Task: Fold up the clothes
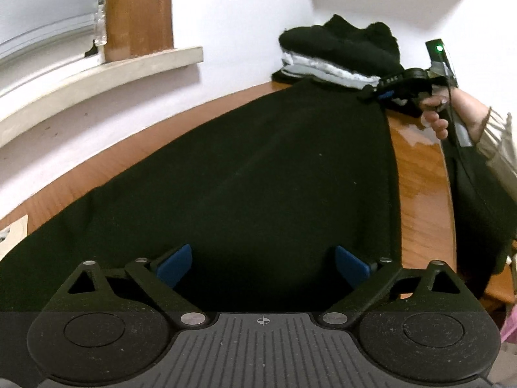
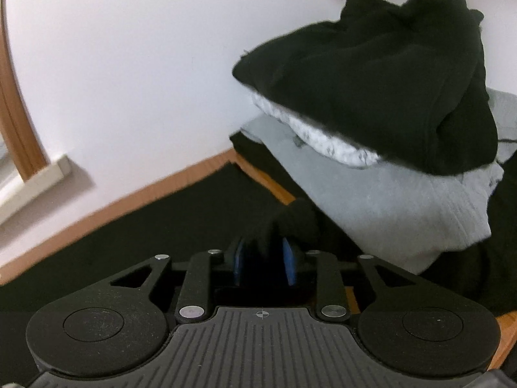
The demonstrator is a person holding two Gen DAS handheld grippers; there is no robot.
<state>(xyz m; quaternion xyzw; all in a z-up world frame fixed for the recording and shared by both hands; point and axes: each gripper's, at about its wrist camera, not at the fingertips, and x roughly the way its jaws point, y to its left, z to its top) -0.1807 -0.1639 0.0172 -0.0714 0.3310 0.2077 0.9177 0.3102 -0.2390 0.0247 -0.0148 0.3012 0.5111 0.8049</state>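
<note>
A black garment (image 1: 258, 174) lies spread flat along the wooden table (image 1: 420, 168). My left gripper (image 1: 263, 263) is open, its blue pads wide apart just above the near end of the garment. My right gripper (image 2: 265, 258) is shut on a bunched bit of the black garment (image 2: 284, 223) at its far end; it also shows in the left wrist view (image 1: 387, 89), held by a hand. A stack of folded clothes (image 2: 371, 113), black on top of white and grey, stands just beyond it.
A white wall runs along the table's far side. A window sill (image 1: 97, 77) and a wooden frame (image 1: 139, 9) are at the left. Dark cloth (image 1: 478, 200) hangs past the table's right edge. The stack of folded clothes (image 1: 339, 51) fills the far corner.
</note>
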